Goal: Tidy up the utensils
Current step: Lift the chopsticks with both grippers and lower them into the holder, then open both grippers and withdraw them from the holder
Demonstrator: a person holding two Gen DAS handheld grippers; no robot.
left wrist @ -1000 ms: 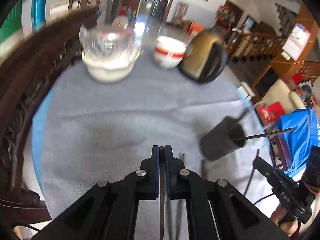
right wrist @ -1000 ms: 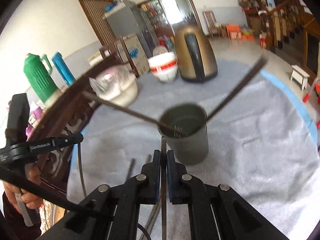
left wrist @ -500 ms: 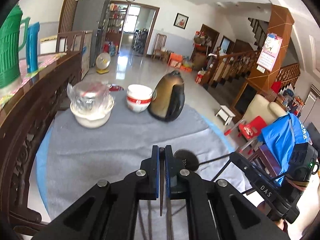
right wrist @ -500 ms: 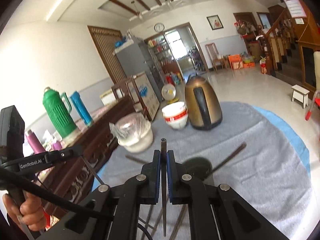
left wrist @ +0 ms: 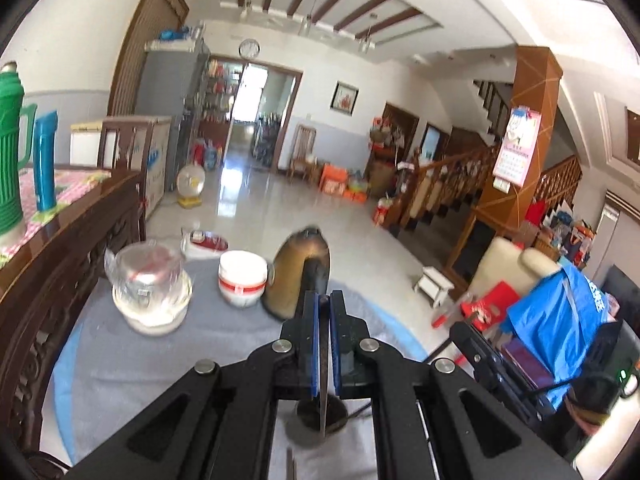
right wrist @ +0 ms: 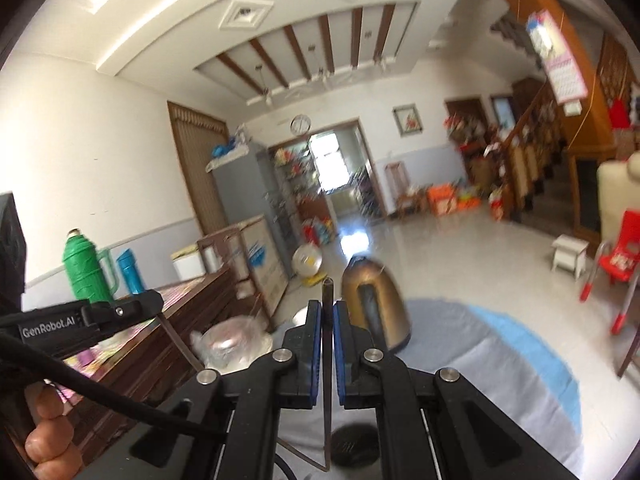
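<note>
Black left claw (left wrist: 324,312) is clamped on a thin metal utensil (left wrist: 323,392) over the dark holder cup (left wrist: 320,420); right claw (right wrist: 328,320) grips another dark utensil (right wrist: 327,360) above the grey-clothed counter (right wrist: 480,368).

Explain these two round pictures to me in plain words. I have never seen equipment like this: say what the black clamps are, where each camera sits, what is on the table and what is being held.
There is no robot here. A person holds a hand-operated two-finger clamp in each hand, and each clamp carries a wide-angle camera that looks forward along its fingers, which is why the pictures are round and bent.

One picture comes from the left gripper, the other from the right gripper. Each is shut on a thin dark utensil: the left utensil and the right utensil. They look like chopsticks, though I cannot be sure. Both point down toward a dark holder cup below the clamps.

On the grey tablecloth stand a gold-brown kettle, a white bowl with a red band and a plastic-covered white bowl.
</note>
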